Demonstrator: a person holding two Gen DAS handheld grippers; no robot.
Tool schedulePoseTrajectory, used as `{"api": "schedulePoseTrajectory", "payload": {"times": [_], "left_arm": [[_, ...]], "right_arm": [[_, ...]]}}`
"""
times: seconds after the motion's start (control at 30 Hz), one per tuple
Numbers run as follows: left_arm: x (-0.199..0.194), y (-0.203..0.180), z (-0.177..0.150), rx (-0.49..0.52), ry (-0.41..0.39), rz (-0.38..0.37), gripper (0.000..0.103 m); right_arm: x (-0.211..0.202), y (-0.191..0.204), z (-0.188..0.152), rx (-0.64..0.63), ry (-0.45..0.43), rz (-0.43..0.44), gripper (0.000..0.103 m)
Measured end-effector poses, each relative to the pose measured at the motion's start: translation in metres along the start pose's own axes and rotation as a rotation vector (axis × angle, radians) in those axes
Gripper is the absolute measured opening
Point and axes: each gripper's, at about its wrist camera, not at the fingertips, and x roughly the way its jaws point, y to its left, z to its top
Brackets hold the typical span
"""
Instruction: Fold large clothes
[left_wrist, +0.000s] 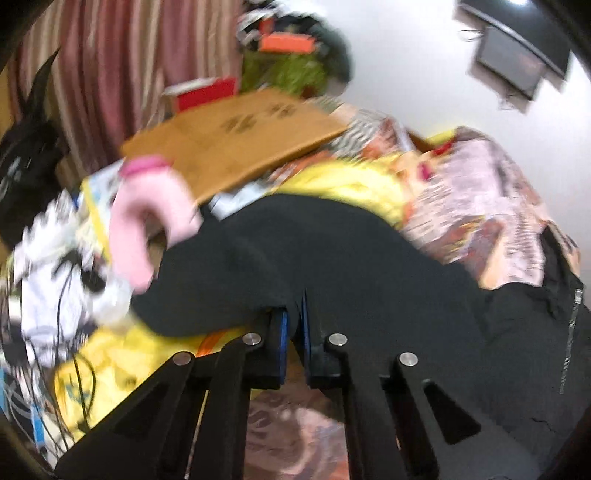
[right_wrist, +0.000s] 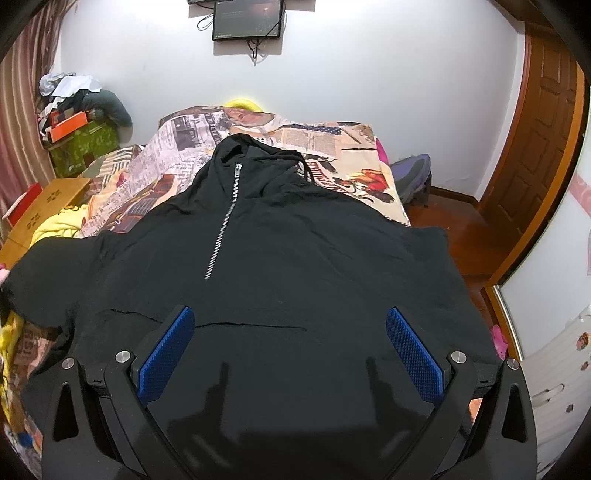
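Note:
A black zip hoodie (right_wrist: 280, 254) lies spread face up on the bed, hood toward the far wall, silver zipper (right_wrist: 223, 225) down its chest. My right gripper (right_wrist: 290, 325) is open, its blue pads (right_wrist: 168, 339) wide apart just above the hoodie's front pocket, holding nothing. In the blurred left wrist view, my left gripper (left_wrist: 294, 317) is shut on the hoodie's left sleeve (left_wrist: 280, 266), lifted a little off the bed.
The bed has a newspaper-print cover (right_wrist: 332, 147) and a yellow blanket (left_wrist: 354, 181). A pink U-shaped pillow (left_wrist: 147, 221), a wooden board (left_wrist: 236, 140), cables and clutter lie at the left. A wooden door (right_wrist: 543, 147) and floor are at the right; a screen (right_wrist: 249, 18) hangs on the wall.

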Motion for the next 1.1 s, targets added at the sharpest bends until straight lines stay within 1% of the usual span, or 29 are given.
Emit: {"api": "schedulePoseTrajectory", "payload": {"times": [0.07,0.1,0.17,0.2,0.23,0.27,0.33,0.43,0.5,0.6,0.63,0.7,0.77,0.87,0.93,1.0,1.03,1.1], "left_arm": [[-0.018,-0.019,0.013,0.036,-0.050,-0.051,0.004],[-0.024,-0.021,0.020,0.047,-0.066,-0.069,0.003],[-0.043,-0.042,0.035,0.083,-0.111,-0.132,0.003],[-0.055,-0.062,0.044,0.102,-0.131,-0.185,0.003],[-0.062,-0.075,0.050,0.116,-0.139,-0.226,0.002],[-0.067,-0.083,0.053,0.126,-0.143,-0.250,0.002],[-0.081,-0.115,0.057,0.171,-0.154,-0.323,0.002],[-0.094,-0.163,0.051,0.247,-0.149,-0.410,0.002],[-0.101,-0.191,0.038,0.295,-0.137,-0.453,0.002],[-0.102,-0.228,0.013,0.364,-0.084,-0.516,0.002],[-0.101,-0.244,0.001,0.398,-0.053,-0.540,0.002],[-0.101,-0.263,-0.019,0.447,-0.018,-0.561,0.002],[-0.099,-0.284,-0.049,0.527,0.040,-0.587,0.002],[-0.095,-0.300,-0.087,0.610,0.110,-0.599,0.002],[-0.089,-0.310,-0.115,0.683,0.156,-0.576,0.002],[-0.087,-0.316,-0.133,0.728,0.189,-0.556,0.002],[-0.084,-0.317,-0.144,0.753,0.223,-0.548,0.002],[-0.081,-0.317,-0.155,0.780,0.255,-0.539,0.003]], "right_arm": [[-0.003,-0.004,-0.002,0.007,-0.006,-0.002,0.103],[-0.004,-0.008,-0.001,0.012,-0.010,-0.002,0.103],[-0.007,-0.013,-0.001,0.018,-0.018,-0.005,0.103],[-0.008,-0.015,-0.002,0.020,-0.023,-0.007,0.103],[-0.010,-0.017,-0.001,0.021,-0.027,-0.008,0.103],[-0.011,-0.020,-0.001,0.021,-0.034,-0.007,0.103],[-0.013,-0.024,0.000,0.022,-0.042,-0.004,0.103],[-0.015,-0.032,0.000,0.019,-0.051,-0.007,0.103],[-0.016,-0.037,0.000,0.018,-0.055,-0.007,0.103],[-0.015,-0.044,-0.002,0.019,-0.054,-0.008,0.103],[-0.015,-0.046,-0.003,0.019,-0.051,-0.008,0.103],[-0.013,-0.050,-0.004,0.023,-0.043,-0.003,0.103],[-0.010,-0.054,-0.007,0.028,-0.030,0.002,0.103],[-0.007,-0.059,-0.012,0.029,-0.014,0.009,0.103],[-0.007,-0.061,-0.015,0.026,-0.006,0.008,0.103],[-0.006,-0.061,-0.017,0.022,-0.002,0.007,0.103],[-0.006,-0.061,-0.018,0.019,0.000,0.008,0.103],[-0.006,-0.060,-0.019,0.012,0.003,0.014,0.103]]}}
